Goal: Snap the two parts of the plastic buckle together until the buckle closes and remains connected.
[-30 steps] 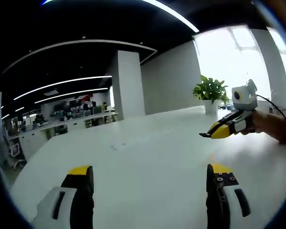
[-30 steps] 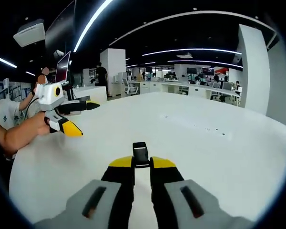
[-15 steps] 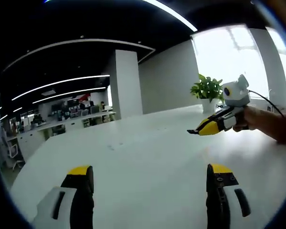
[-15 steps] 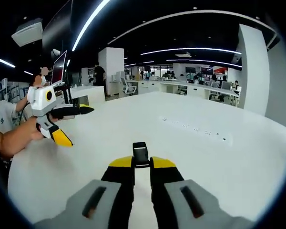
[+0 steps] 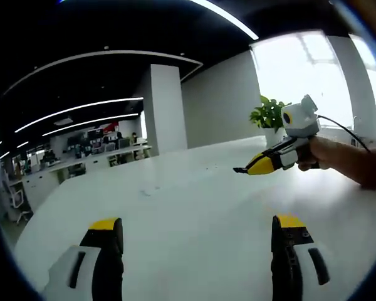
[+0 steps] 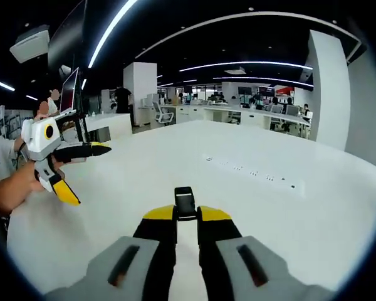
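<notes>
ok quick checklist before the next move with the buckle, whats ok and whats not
1. Right gripper shut on a buckle part: ok.
2. Left gripper holding the other part: not ok, jaws wide open with nothing between them.
3. Second buckle part in sight: cannot tell, none seen on the white table.
4. Buckle closed: not ok.
5. Space between the two grippers: ok, apart.

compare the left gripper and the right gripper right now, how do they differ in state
The left gripper has its jaws spread wide; the right gripper has its jaws closed together. The left gripper holds nothing between its jaws; the right gripper pinches a small black buckle part that sticks out past its tips. Both have yellow-tipped black jaws and hang above the white table.
</notes>
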Available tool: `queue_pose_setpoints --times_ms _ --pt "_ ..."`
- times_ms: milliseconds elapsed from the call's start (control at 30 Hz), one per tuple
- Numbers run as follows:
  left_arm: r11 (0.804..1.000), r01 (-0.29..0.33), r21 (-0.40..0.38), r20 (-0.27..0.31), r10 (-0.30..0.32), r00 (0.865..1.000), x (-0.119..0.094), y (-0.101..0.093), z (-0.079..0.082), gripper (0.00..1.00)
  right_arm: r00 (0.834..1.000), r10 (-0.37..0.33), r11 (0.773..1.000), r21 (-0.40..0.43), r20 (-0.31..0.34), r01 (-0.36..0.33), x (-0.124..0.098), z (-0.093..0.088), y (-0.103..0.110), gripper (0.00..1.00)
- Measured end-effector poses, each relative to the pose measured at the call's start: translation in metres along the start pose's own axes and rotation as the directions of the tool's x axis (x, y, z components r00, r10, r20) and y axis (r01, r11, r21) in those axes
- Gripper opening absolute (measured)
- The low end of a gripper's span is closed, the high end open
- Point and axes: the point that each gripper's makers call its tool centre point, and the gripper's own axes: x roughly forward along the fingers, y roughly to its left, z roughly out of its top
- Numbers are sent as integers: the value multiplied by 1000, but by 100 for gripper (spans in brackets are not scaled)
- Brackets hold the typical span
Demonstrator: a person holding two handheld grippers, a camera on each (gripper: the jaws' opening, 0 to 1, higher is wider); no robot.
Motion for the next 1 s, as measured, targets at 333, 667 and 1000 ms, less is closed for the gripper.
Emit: queue_pose_setpoints --times_ms 333,667,1000 --pt "1000 11 4 -7 -11 1000 0 -8 -2 100 1000 -15 1000 9 -7 15 12 -1 -7 9" --pt "1000 -1 -6 -15 1 1000 -3 -9 -7 100 1000 -21 1000 8 -23 22 19 -3 -10 9" --pt "1000 4 -17 -5 -4 1000 -3 -12 -6 100 999 -28 1000 9 -17 29 34 2 -23 9"
